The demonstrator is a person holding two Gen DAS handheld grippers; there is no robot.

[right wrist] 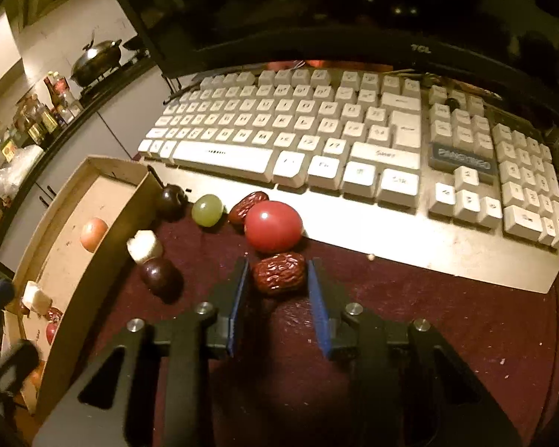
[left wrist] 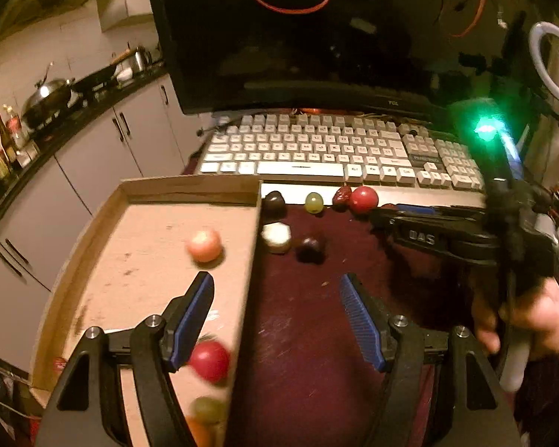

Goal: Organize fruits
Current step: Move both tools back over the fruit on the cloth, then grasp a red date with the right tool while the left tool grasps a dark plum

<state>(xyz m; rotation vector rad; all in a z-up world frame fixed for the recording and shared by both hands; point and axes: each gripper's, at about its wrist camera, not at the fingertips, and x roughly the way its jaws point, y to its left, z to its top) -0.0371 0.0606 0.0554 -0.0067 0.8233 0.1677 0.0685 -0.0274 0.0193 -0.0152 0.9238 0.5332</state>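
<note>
My right gripper point(right wrist: 278, 265) is open and pointed down at the dark red mat. A wrinkled red date point(right wrist: 278, 272) lies between its blue pads with narrow gaps on both sides. Just beyond the date sit a red tomato point(right wrist: 274, 226), a second date point(right wrist: 248, 205), a green grape point(right wrist: 207, 209), two dark fruits point(right wrist: 159, 273) and a white piece point(right wrist: 144, 246). My left gripper point(left wrist: 275, 283) is open and straddles the right wall of the cardboard box point(left wrist: 190, 186), holding nothing. Inside the box lie an orange-pink fruit point(left wrist: 204, 245), a red tomato point(left wrist: 209, 360) and a green grape point(left wrist: 207, 408).
A white keyboard point(right wrist: 287, 138) runs along the mat's far edge, under a dark monitor point(left wrist: 316, 37). A hand point(left wrist: 521, 316) holds the right gripper point(left wrist: 391, 216) at the right. Kitchen cabinets point(left wrist: 93, 156) and a counter with a wok and bottles lie to the left.
</note>
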